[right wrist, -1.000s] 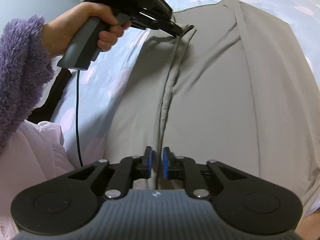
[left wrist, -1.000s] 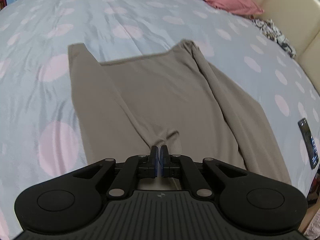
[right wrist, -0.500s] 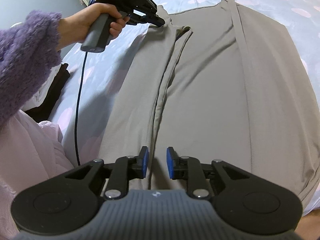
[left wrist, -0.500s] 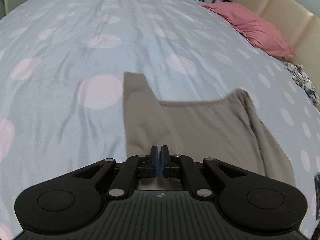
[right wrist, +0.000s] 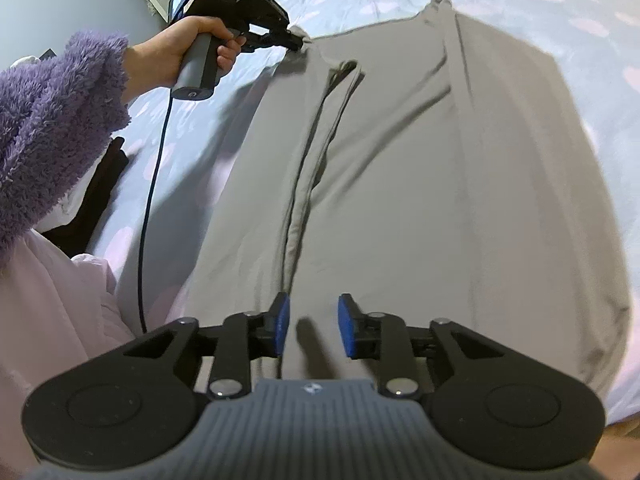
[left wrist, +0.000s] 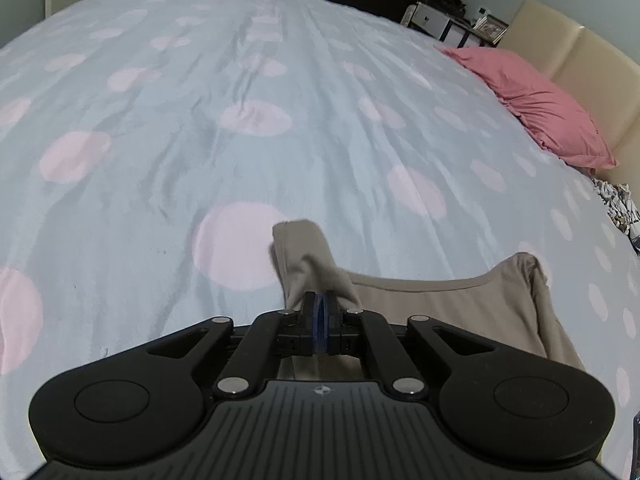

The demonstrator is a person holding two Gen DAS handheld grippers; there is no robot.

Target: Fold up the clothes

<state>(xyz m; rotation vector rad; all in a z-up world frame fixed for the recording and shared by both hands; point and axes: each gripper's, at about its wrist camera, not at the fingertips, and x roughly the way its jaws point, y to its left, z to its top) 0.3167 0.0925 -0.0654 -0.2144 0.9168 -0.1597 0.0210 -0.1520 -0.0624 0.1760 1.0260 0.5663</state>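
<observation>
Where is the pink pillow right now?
In the left wrist view, the pink pillow lies at the right, on the dotted bedspread against the cream headboard.

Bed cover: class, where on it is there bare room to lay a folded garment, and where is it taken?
Bare: the wide dotted bed cover beyond the taupe garment, bordered by the pink pillow. Also a strip along the garment's side beside the left gripper. Crowded: the near part, under the spread garment and the open right gripper.
</observation>
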